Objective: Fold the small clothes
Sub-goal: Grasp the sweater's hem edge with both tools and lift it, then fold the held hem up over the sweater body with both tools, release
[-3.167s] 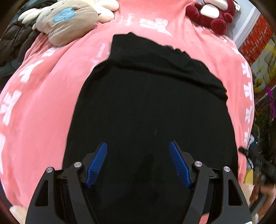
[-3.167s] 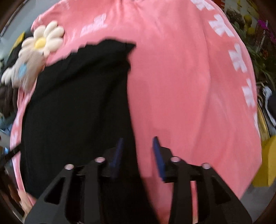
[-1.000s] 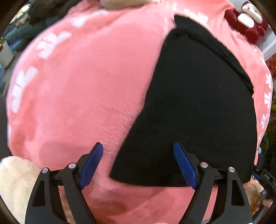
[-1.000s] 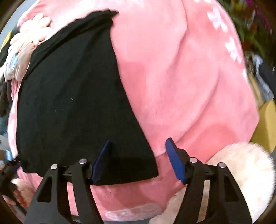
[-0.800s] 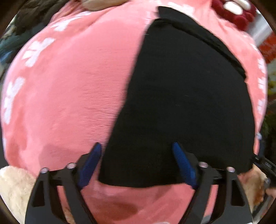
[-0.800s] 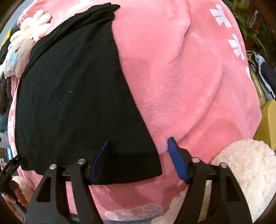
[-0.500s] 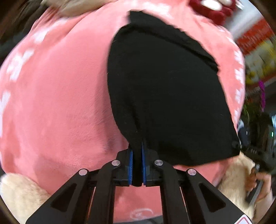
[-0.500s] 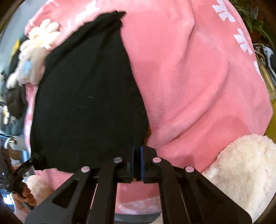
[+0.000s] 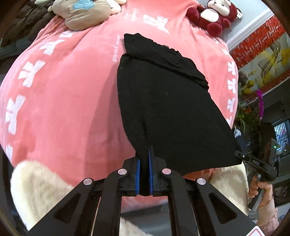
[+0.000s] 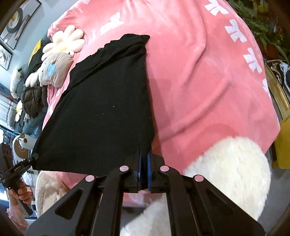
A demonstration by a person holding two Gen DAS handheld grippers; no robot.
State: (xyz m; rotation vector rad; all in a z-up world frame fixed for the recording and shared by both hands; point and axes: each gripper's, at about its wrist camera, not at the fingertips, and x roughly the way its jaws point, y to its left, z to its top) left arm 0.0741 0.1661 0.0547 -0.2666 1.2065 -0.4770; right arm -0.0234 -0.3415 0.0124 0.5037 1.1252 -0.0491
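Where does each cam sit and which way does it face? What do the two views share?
Left wrist: on the left gripper, facing down along its fingers at the black garment on the pink blanket; right hand shows at the right edge.
Right wrist: on the right gripper, facing down at the garment; left hand shows lower left.
Shared: garment, blanket, flower plush, each gripper clamping a near corner.

Pink blanket (image 9: 63,101) bears black garment (image 9: 166,109) and plush toys (image 9: 213,16).

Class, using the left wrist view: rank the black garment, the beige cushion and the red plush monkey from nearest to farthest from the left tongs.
1. Black garment: clamped in the left tongs.
2. Beige cushion at top left and red plush monkey at top right: both far off, too close to call.
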